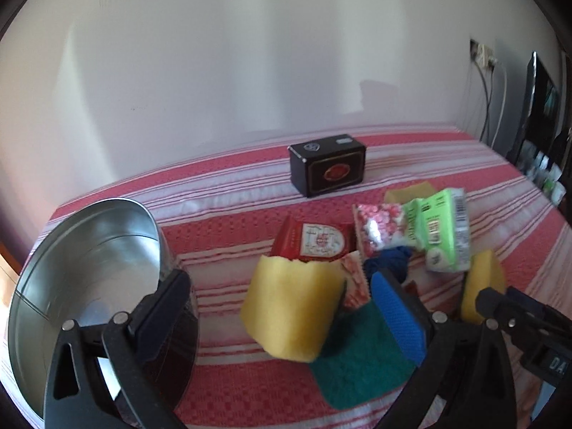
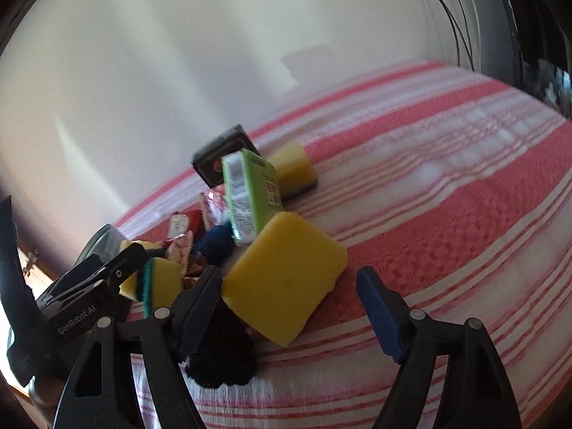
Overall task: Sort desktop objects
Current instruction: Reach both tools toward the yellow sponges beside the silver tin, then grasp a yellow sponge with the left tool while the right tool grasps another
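On the red-and-white striped tablecloth that covers the table, a small heap of things lies near the middle. From the left wrist view, the left tongs are spread wide apart and grip nothing; between their fingers sits a yellow sponge with a green scouring side, tilted up on its edge. Just beside the left finger stands a round metal tin, open and tipped toward the camera. Behind the sponge lie a red packet, a pink-and-white patterned sachet and a green carton that leans on the heap. A black box with a red emblem stands apart, nearer the wall.

From the right wrist view, the right tongs are likewise released, holding nothing. A second yellow sponge lies between their fingers, touching the left one. A third yellow sponge rests beyond the carton.
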Tool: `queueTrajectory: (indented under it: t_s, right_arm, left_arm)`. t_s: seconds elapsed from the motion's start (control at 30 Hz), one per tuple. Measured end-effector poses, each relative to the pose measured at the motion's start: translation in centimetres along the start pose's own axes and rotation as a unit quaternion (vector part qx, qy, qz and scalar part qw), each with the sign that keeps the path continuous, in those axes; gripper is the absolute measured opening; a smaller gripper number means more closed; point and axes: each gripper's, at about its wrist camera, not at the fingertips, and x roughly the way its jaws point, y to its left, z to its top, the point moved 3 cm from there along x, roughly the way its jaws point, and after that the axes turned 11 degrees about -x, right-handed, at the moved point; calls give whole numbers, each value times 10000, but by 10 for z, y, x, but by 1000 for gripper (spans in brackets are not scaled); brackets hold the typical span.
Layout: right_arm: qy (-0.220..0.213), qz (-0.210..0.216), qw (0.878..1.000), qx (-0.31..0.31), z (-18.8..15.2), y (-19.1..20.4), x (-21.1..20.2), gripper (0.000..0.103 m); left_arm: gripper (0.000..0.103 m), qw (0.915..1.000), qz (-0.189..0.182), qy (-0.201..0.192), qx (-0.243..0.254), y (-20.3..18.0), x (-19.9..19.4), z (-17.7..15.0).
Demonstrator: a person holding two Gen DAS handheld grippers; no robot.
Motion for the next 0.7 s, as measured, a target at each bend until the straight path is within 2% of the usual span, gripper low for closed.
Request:
queueTrajectory:
  t_s: [0.13,0.17,0.2,0.23,0.33,0.37,0.4,0.43,0.47,0.6,0.7]
  right_arm:
    - [168,26,9999,-16,-1,4,12,79]
    - [133,-16,9999,-63,-1,5,11,79]
    - [167,-21,9998,-100,-2,5,11,73]
    - [168,3,9998,-136,-2,5,12,71]
    - [96,94,9999,-49,-4,0,10,68]
    - [48,114,9999,-20,-1,-2,10,67]
    - [-27,135,9999,2,-1,-3,7,67]
    - [-139,153,9998,20,0,-3,3,66]
    - [-242,162,9996,24,1,-3,-1,66]
    - [-761,15,9970,-158,6,1,-28,66]
    - [-1167,-256,9922,-347,7,7,-44,66]
  left_arm:
    - [100,9993,19,295,-226,7,18,0]
    - [94,9990,-16,344,-269,9,21,0]
    - [90,9987,-72,403,-294,10,25,0]
    - [83,9991,-6,354,-219,9,25,-1]
    - [76,9997,76,208,-116,8,25,-1]
    - [66,9998,76,136,-113,8,23,0]
    - [57,9999,-61,85,-126,8,21,2]
    - [44,9993,-316,111,-178,8,20,5]
    - [42,9983,-499,164,-237,8,19,5]
    - [37,9976,-617,87,-294,11,12,6]
    - [36,9932,-1036,-222,-484,16,-10,12]
